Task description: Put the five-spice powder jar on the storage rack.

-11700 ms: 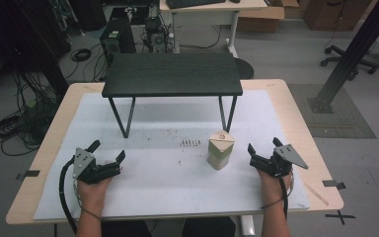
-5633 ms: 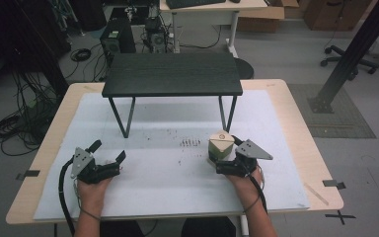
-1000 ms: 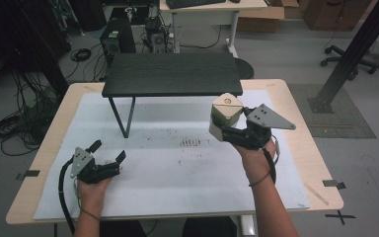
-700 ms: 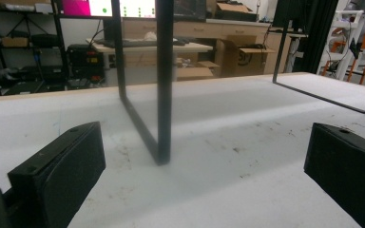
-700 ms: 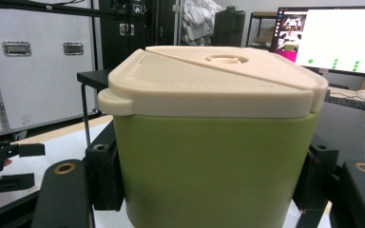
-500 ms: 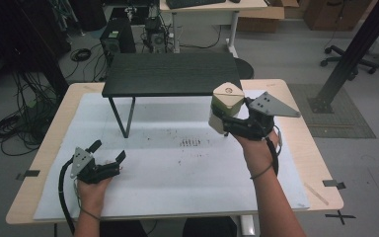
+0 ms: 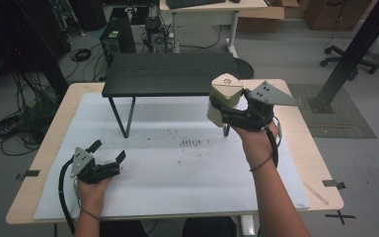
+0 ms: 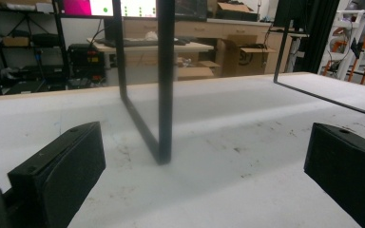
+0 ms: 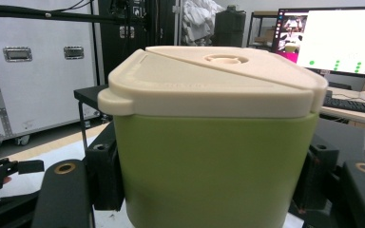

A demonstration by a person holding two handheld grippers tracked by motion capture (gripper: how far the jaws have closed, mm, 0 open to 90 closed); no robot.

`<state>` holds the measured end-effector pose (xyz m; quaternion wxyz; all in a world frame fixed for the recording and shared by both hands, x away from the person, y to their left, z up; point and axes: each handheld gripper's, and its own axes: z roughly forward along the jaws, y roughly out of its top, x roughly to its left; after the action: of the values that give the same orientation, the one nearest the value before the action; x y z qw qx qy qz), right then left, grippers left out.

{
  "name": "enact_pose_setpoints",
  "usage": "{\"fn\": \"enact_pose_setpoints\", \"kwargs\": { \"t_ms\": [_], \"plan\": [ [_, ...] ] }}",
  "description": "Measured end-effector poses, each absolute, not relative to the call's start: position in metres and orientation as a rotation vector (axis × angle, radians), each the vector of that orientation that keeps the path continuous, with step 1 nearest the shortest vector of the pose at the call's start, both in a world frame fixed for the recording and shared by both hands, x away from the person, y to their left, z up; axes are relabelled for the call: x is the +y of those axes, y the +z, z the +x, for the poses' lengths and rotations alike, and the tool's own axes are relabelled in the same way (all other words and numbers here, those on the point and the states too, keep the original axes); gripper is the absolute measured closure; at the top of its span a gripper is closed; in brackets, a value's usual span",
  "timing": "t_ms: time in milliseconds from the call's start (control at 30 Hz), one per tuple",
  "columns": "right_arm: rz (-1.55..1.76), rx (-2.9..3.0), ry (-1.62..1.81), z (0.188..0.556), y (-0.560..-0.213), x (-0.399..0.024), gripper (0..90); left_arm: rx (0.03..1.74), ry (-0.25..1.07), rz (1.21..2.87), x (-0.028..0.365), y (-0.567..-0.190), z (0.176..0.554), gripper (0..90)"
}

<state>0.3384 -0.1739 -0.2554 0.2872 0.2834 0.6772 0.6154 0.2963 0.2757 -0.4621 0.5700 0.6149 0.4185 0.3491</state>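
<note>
A small green container with a cream lid [image 7: 223, 98] hangs in the air by the right front corner of the black shelf [image 7: 170, 74]. My right gripper [image 7: 227, 114] is shut on the container, and its green body [image 9: 214, 166] sits between the two black jaws in the right gripper view. Down at the front left of the white mat, my left gripper [image 7: 108, 154] rests low and open, nothing between its fingers [image 8: 59, 171]. The shelf's left front leg [image 8: 165, 80] stands straight ahead of it.
The black shelf stands on thin legs at the back middle of the table [image 7: 301, 133]. A white mat [image 7: 177, 163] covers most of the tabletop, with dark specks [image 7: 191, 142] near its middle. Desks, cables and an office chair [image 7: 340, 49] lie beyond the table.
My right gripper moved left to the container, shut on it, lifted it off the mat and carried it up toward the shelf's right front corner. The left gripper has stayed put.
</note>
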Motion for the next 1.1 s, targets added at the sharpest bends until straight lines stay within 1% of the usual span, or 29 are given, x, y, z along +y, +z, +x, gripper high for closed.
{"fn": "enact_pose_setpoints", "kwargs": {
  "t_ms": [367, 1100],
  "plan": [
    [0.764, 1.805, 1.635, 0.350, -0.237, -0.169, 29.9, 0.982, 0.820, 1.448, 0.276, -0.462, 0.296, 0.2],
    [0.777, 1.809, 1.615, 0.372, -0.223, -0.157, 30.0, 0.975, 0.812, 1.446, 0.276, -0.462, 0.296, 0.2]
  ]
}}
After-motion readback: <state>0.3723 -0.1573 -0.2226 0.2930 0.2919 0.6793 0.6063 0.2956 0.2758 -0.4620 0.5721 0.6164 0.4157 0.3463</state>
